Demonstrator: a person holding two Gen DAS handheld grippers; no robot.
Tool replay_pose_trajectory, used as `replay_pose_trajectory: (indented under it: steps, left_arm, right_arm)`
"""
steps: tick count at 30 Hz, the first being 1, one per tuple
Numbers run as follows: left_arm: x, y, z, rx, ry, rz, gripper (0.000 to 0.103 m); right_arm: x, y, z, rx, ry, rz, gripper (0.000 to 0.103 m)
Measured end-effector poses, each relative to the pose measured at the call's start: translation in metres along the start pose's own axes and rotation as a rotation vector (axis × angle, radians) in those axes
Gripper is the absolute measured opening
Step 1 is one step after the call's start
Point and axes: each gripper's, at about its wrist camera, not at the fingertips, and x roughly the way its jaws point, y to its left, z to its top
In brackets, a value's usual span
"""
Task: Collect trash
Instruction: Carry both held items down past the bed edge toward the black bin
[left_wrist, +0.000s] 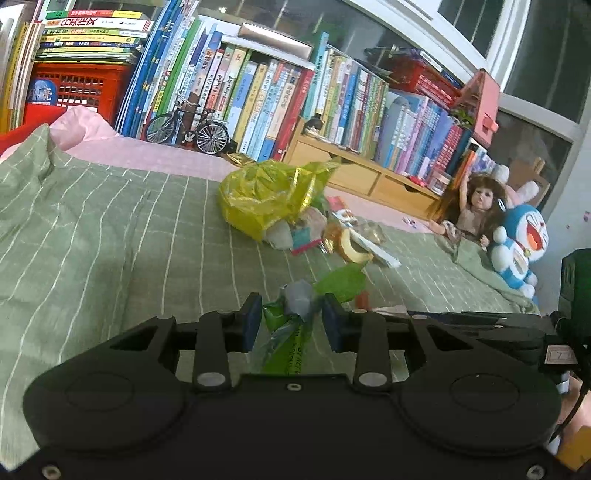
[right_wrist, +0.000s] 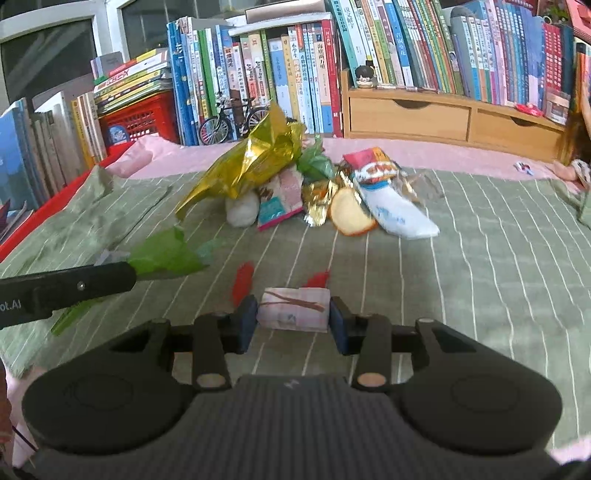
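The bed (right_wrist: 480, 295), under a green striped cover, carried everything, and the heap of trash (right_wrist: 314, 192) lay on it straight ahead of both hands, toward the row of books (right_wrist: 369, 55) at the far edge. In the heap the gold foil bag (right_wrist: 255, 158) was the biggest piece, on its left side; the white snack packet (right_wrist: 395, 210) lay on its right, long axis slanting down and to the right, with a slice of bread (right_wrist: 349, 216) tucked against it.

The coming move seemed to turn on that one relation: both loads sat between the fingers, while the heap lay beyond the fingertips, apart from them across bare cover. Neither hand looked clearly nearer; the left gripper (left_wrist: 291, 321) faced the foil bag side, the right gripper (right_wrist: 293, 317) the packet side.

The left fingers (left_wrist: 251, 321) pinched a crumpled green wrapper (left_wrist: 291, 325), which ran lengthwise between them and stuck out past the tips, with a grey wad at its top. From the right camera the same wrapper showed beside the left gripper's black arm.

The right fingers (right_wrist: 245, 321) were pressed onto a small pink packet (right_wrist: 293, 308), held crosswise, its long axis spanning from pad to pad, red ends showing just behind it.
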Motion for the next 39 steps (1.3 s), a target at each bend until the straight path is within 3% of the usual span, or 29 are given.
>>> replay_pose_trajectory:
  steps: [27,35,39]
  left_arm:
    - [-0.122,-0.036,-0.088,0.014,0.003,-0.018,0.033]
    - [-0.148,-0.043,-0.111,0.035,0.016,-0.050,0.034]
    - [-0.155,-0.041,-0.126,-0.001,0.060,-0.098,0.033]
  right_arm:
    - [-0.119,0.032,-0.095,0.018,-0.026,0.079,0.048]
    - [-0.137,0.040,-0.124,0.031,-0.017,0.080,0.048]
    - [-0.142,0.041,-0.138,0.049,-0.003,0.085,0.048]
